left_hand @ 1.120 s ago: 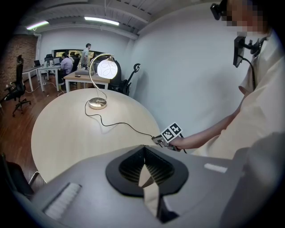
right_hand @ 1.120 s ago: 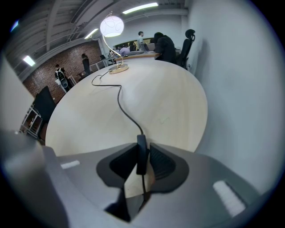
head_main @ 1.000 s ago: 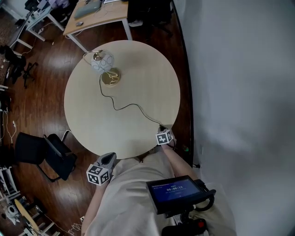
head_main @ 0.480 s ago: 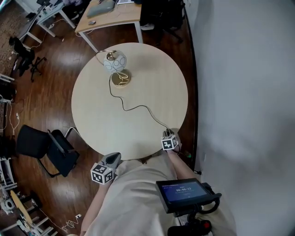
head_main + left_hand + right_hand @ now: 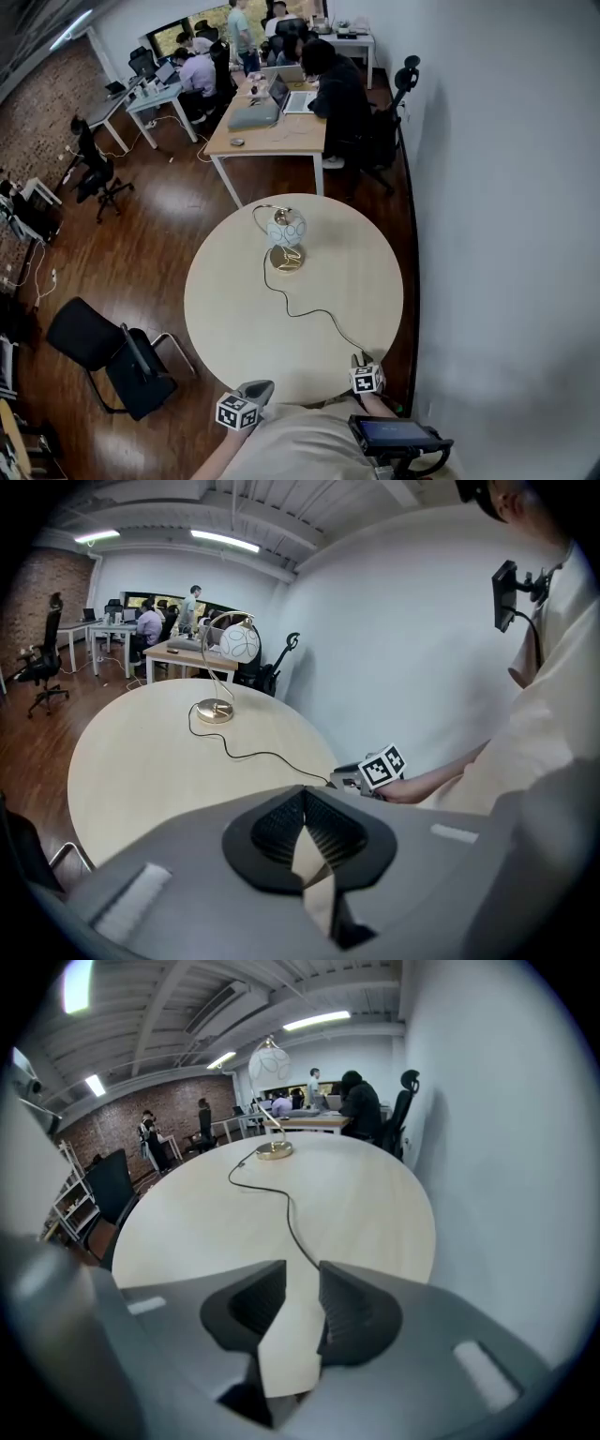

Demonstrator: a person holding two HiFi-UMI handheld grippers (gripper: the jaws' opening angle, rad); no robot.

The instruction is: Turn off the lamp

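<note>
A lamp with a white globe shade (image 5: 286, 228) on a gold base (image 5: 286, 258) stands at the far side of the round pale table (image 5: 225, 309). Its black cord (image 5: 309, 311) snakes to the near right edge. My right gripper (image 5: 360, 359) hovers there over the cord's end. In the right gripper view its jaws (image 5: 302, 1283) stand apart and are closing, with only tabletop between them, and the cord (image 5: 281, 1206) runs under them. My left gripper (image 5: 261, 386) is off the near edge, with its tips (image 5: 302, 799) touching and empty. I cannot tell whether the lamp (image 5: 237, 641) is lit.
A black chair (image 5: 112, 352) stands left of the table. A white wall (image 5: 506, 234) runs close along the right. Desks with seated people (image 5: 272, 122) fill the room behind. A small screen (image 5: 394, 433) hangs at my chest.
The head view has swung upward, so the table sits lower in the frame and the desks behind show. My right gripper stays at the cord's near end and my left stays by the table's near edge.
</note>
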